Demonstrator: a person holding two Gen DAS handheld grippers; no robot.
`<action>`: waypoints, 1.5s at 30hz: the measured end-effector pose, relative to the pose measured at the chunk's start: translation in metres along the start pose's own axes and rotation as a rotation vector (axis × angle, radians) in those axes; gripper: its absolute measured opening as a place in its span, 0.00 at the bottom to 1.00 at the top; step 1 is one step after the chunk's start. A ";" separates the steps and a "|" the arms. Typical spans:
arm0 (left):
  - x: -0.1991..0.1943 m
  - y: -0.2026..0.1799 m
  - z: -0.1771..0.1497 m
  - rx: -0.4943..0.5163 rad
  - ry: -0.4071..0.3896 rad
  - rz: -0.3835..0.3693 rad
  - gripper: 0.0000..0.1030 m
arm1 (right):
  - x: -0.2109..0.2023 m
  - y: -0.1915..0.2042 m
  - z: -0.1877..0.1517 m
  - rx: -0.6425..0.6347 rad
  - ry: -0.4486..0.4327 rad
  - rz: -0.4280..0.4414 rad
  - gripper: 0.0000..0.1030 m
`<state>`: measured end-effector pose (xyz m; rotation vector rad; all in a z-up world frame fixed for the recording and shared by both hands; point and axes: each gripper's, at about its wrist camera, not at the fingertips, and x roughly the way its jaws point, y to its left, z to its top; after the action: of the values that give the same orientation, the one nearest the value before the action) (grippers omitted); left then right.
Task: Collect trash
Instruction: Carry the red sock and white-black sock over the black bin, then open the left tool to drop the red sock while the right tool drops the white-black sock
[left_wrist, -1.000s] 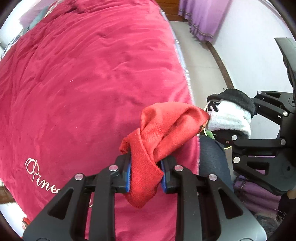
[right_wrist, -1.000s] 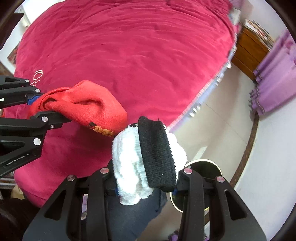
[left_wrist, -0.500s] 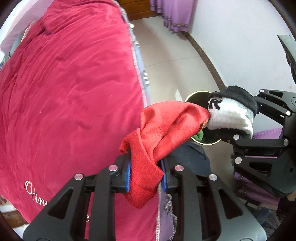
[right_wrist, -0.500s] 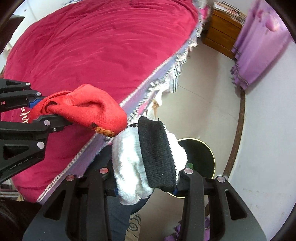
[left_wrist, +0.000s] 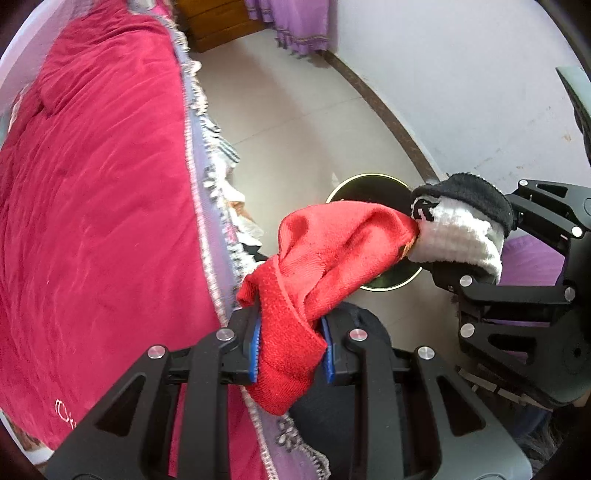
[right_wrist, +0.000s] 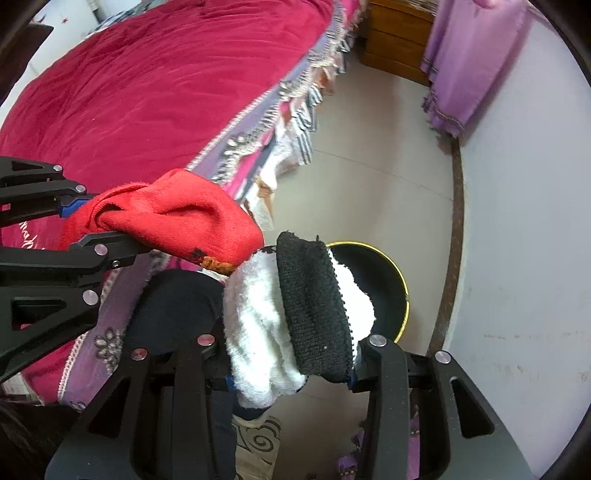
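Beside the bed's fringed edge, above the floor: left gripper, clamped tight on a red cloth, bunched, its free end touching the other bundle. Right gripper, clamped tight on a black-and-white sock bundle, held over the near rim of a round black bin with a gold rim, standing on the floor near the wall. Bed under a crimson cover; purple curtain and wooden cabinet at the far wall.

Red bedspread, purple curtain, perhaps dresser.
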<state>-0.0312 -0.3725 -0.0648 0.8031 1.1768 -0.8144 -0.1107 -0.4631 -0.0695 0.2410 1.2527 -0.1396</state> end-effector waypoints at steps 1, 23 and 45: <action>0.002 -0.006 0.003 0.009 0.000 -0.007 0.24 | 0.000 -0.004 -0.001 0.007 0.000 -0.004 0.36; 0.089 -0.077 0.054 0.127 0.100 -0.062 0.64 | 0.022 -0.104 -0.034 0.194 0.045 -0.070 0.38; 0.095 -0.056 0.035 0.092 0.084 -0.001 0.86 | 0.072 -0.102 -0.030 0.170 0.132 -0.093 0.71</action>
<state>-0.0467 -0.4414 -0.1571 0.9201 1.2202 -0.8477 -0.1404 -0.5520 -0.1572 0.3435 1.3850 -0.3158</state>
